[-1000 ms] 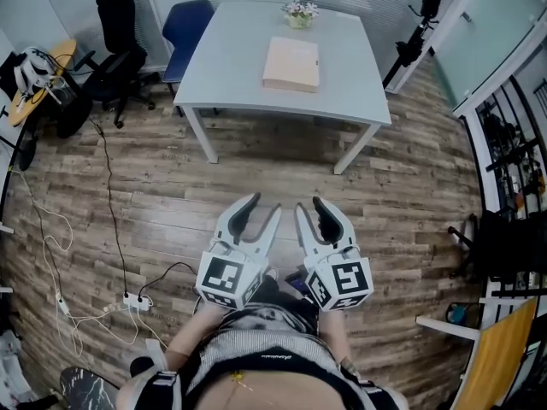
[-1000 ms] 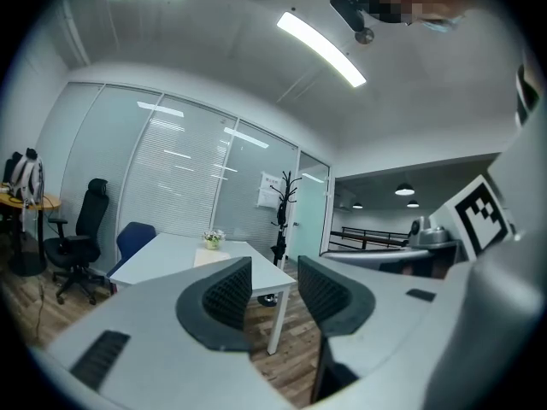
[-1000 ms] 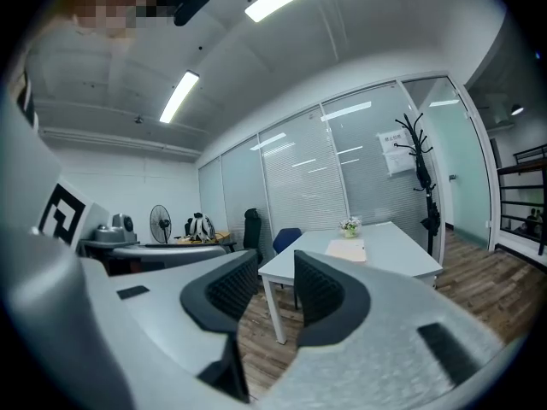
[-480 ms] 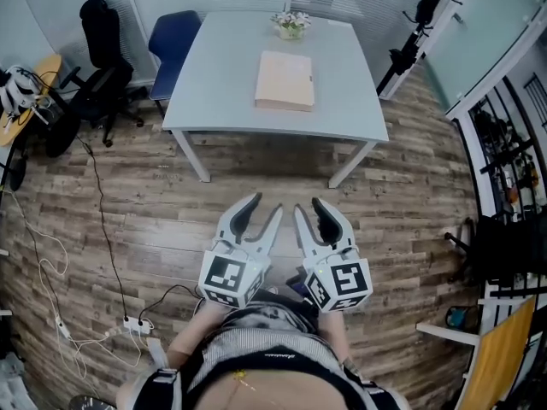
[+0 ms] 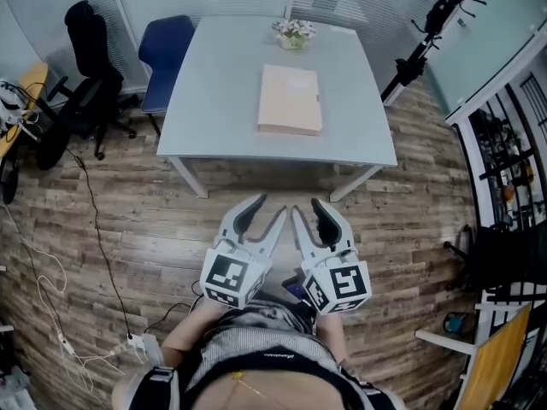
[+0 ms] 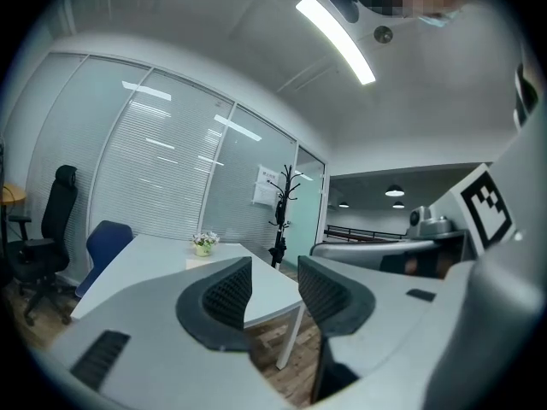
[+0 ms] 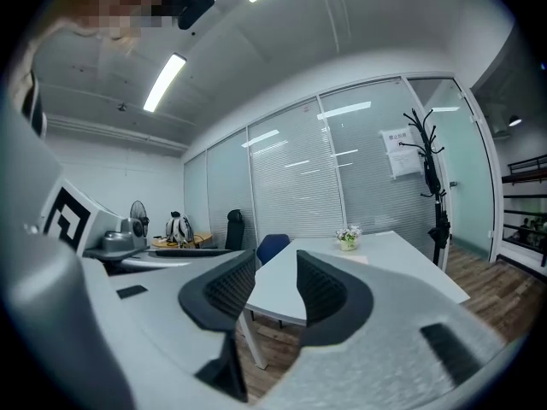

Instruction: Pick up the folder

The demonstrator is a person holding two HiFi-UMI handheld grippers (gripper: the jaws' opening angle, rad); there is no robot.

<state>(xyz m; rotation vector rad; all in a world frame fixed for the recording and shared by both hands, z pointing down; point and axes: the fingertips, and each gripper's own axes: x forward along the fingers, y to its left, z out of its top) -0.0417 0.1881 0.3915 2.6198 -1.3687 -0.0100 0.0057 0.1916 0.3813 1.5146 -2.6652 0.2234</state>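
Observation:
The beige folder (image 5: pixel 291 101) lies flat on the white table (image 5: pixel 214 101), right of its middle; in the right gripper view it shows as a thin pale strip (image 7: pixel 356 259). Both grippers are held side by side over the wooden floor, short of the table's near edge and pointing at it. My left gripper (image 5: pixel 267 208) (image 6: pixel 273 284) stands open with nothing between its jaws. My right gripper (image 5: pixel 308 207) (image 7: pixel 275 284) is open too, its jaws opening, and only air lies between them.
A small flower pot (image 5: pixel 293 32) (image 6: pixel 202 243) stands at the table's far edge. A blue chair (image 5: pixel 167 49) and a black office chair (image 5: pixel 81 67) stand to the table's left, a coat rack (image 5: pixel 427 32) to its right. Cables (image 5: pixel 94 229) run over the floor at left.
The table and folder have come nearer and sit lower in the head view. Both grippers have travelled forward with the person, keeping their places side by side.

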